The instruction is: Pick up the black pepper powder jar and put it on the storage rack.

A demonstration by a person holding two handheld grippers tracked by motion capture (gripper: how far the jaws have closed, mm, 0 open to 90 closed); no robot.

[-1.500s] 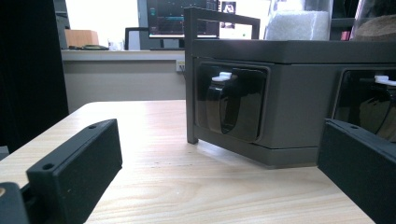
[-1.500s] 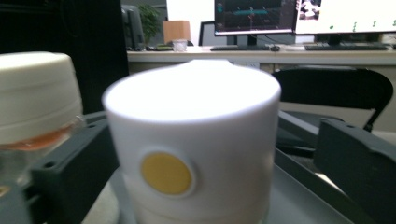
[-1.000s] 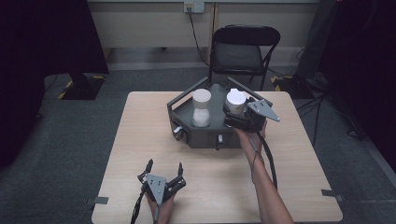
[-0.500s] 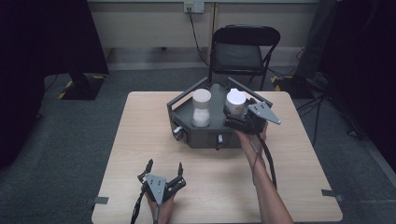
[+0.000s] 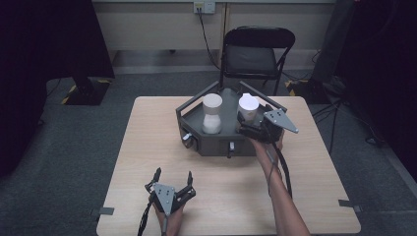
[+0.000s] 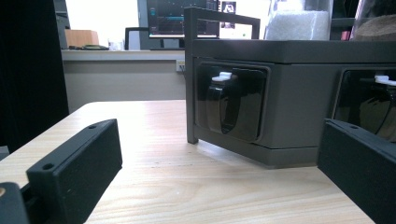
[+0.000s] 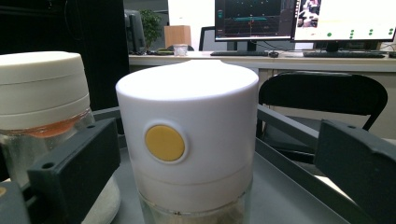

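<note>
We note a wooden table carrying a dark grey tray with two white-capped jars. Right gripper jaws spread either side of the right jar. Left gripper spread, empty, near the table's front edge.

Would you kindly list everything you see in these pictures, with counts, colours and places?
Table: one, light wood, centre.
Tray: one, dark grey, far half of the table.
Jars: two in the tray; cream-lidded jar on its left, white-lidded jar with a yellow button on its right.
Folding chair: one, black, behind the table.
Left gripper: black, open, near table edge.
Right gripper: black, open, jaws either side of the white-lidded jar.
Forearm: one, bottom right.
</note>
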